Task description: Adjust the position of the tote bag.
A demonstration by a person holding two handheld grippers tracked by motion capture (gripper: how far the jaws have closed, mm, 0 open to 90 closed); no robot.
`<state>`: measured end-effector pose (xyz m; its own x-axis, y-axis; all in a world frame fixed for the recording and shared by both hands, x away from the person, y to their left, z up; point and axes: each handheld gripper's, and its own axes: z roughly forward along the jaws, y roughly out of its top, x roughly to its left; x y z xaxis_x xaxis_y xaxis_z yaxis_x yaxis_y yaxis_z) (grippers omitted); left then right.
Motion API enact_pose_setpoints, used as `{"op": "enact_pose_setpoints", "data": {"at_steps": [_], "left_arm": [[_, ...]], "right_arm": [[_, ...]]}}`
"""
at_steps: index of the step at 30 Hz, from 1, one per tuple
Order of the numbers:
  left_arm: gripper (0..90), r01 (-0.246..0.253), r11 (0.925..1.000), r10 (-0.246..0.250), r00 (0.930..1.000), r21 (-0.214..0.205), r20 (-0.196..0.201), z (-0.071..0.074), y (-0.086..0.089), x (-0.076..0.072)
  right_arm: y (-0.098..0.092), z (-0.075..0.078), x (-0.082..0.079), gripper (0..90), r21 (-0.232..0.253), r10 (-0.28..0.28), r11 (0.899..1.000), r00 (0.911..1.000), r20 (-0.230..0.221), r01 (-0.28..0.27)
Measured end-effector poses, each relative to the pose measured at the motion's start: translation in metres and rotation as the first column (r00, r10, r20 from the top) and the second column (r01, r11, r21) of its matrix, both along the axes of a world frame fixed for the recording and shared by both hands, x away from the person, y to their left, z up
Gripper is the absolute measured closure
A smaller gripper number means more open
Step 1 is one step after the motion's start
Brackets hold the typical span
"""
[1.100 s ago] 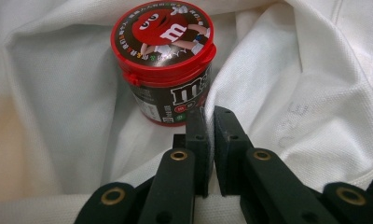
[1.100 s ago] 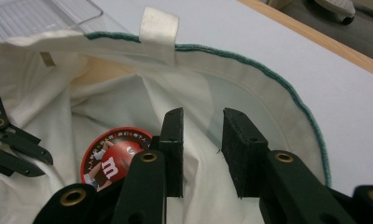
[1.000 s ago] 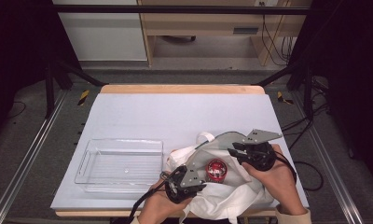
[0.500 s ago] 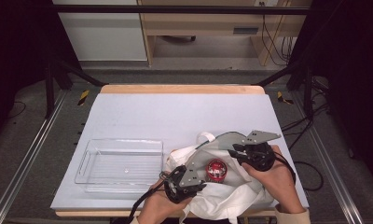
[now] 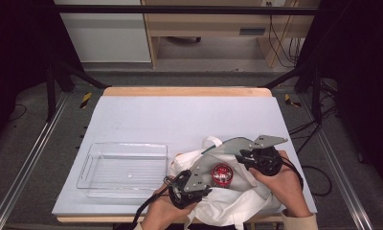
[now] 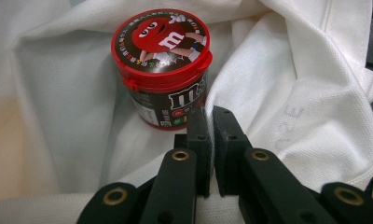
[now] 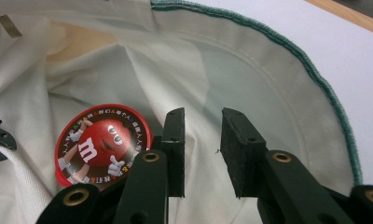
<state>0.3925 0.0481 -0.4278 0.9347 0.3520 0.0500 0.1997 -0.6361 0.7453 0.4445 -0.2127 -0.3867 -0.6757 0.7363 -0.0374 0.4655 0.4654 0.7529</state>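
Observation:
A white cloth bag lies open at the table's front right. A red-lidded M&M's tub stands upright inside it. My left gripper comes in from the front, just left of the tub. In the left gripper view its jaws are shut on a fold of the bag, with the tub right behind them. My right gripper reaches into the bag's mouth from the right. There its jaws stand apart over the bag's inner wall, and the tub's lid is to their left.
An empty clear plastic tray sits on the pale table left of the bag. The bag's green-stitched rim arcs around the right jaws. A wooden edge runs along the table's far side.

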Motion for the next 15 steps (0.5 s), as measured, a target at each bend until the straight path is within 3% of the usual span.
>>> {"op": "enact_pose_setpoints", "data": {"at_steps": [10,13,15], "left_arm": [[86.5,0.002,1.0000,-0.002,1.0000,-0.004,0.002,0.001,0.000,-0.001],[86.6,0.003,1.0000,-0.003,1.0000,-0.005,0.005,0.002,0.000,-0.001],[86.7,0.004,1.0000,-0.004,1.0000,-0.005,0.004,0.002,0.000,-0.001]], "right_arm": [[0.005,-0.016,0.008,64.5,-0.016,0.000,1.000,0.9993,-0.038,-0.001],[0.006,-0.024,0.011,67.8,-0.018,0.004,1.000,0.9981,-0.062,-0.005],[0.007,-0.026,0.012,75.5,-0.022,0.000,1.000,0.9979,-0.065,-0.001]]}}
